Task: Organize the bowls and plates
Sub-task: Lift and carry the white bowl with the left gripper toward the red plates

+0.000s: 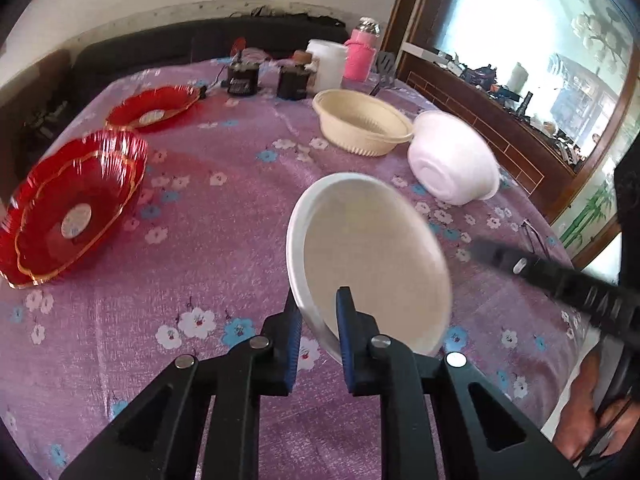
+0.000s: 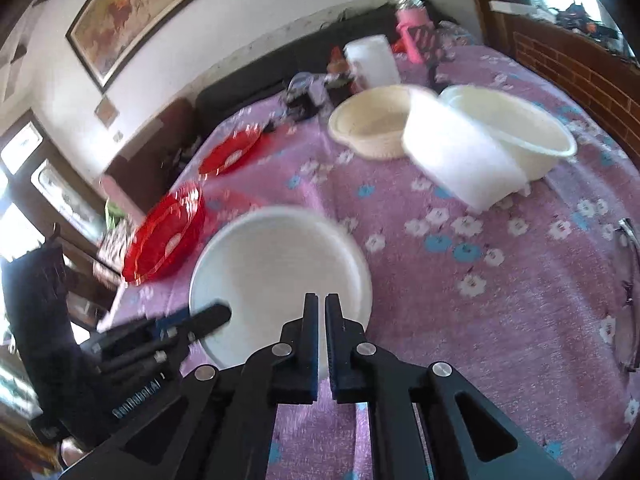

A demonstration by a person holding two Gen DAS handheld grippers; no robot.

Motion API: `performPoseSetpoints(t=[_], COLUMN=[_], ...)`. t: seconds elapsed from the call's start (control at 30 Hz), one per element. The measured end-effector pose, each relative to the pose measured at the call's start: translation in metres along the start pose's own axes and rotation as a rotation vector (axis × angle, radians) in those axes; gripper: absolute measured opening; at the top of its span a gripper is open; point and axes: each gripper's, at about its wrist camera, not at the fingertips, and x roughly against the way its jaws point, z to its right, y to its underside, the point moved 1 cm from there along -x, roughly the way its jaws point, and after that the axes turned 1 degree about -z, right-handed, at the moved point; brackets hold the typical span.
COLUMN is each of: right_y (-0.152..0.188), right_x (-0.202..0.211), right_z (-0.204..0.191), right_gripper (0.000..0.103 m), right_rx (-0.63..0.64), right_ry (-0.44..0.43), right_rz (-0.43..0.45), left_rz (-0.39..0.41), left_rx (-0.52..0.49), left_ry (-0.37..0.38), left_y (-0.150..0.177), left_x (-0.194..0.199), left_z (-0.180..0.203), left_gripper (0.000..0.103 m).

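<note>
A purple flowered cloth covers the tabletop [image 1: 224,208], with a dark sofa behind it. The left gripper [image 1: 318,312] is clamped on the near rim of a white plate [image 1: 372,256], holding it tilted on edge above the cloth. The right gripper [image 2: 322,312] hovers just beside the plate's other side, its fingers nearly together and holding nothing. Farther back, a white bowl [image 1: 452,160] lies tipped against a cream bowl [image 1: 360,120]. Well apart on the left sit 2 stacked red plates [image 1: 76,208] and another red plate [image 1: 156,106].
</note>
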Motion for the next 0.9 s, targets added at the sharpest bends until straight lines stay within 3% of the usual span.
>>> performPoseSetpoints(t=[0.2,0.37,0.5,0.63,0.67,0.7,0.73,0.8,0.9], right_y=[0.004,0.005,0.004,0.006,0.007,0.008,0.01,0.012,0.012], right_x=[-0.018,-0.017,-0.014,-0.02,-0.023,-0.028,-0.032,-0.034,-0.027], right_z=[0.023,0.016,0.014,0.013,0.012,0.012,0.012,0.011,0.005], right_gripper=[0.01,0.014,0.047,0.044,0.039,0.024,0.018,0.01,0.009], right_rx=[-0.092,-0.083,-0.065,-0.058,-0.052,-0.046,-0.053,-0.057,-0.029], right_ry=[-0.065,-0.072,-0.046,-0.066,-0.067,-0.071,-0.088,-0.1,-0.084], right_rz=[-0.102,-0.087,-0.066,-0.066,-0.075,-0.096,-0.113,-0.113,-0.085], left_rz=[-0.046,-0.043,-0.041,-0.04,-0.04,-0.04,-0.04,-0.036,-0.017], left_rx=[0.071,0.072,0.074,0.077,0.076,0.076,0.076,0.067,0.055], left_ry=[0.029,0.029,0.031,0.026,0.025,0.022,0.027,0.027,0.011], left_y=[0.007,0.008,0.007,0.005,0.005,0.005,0.005,0.005,0.003], left_x=[-0.009,-0.008,-0.01,-0.011,-0.012,-0.012,-0.012,-0.01,-0.005], left_z=[-0.021,-0.023,-0.023,-0.023,-0.022,-0.022,-0.021,-0.019,-0.016], left_gripper=[0.017,0.017,0.017,0.017,0.017,0.017,0.017,0.017,0.017])
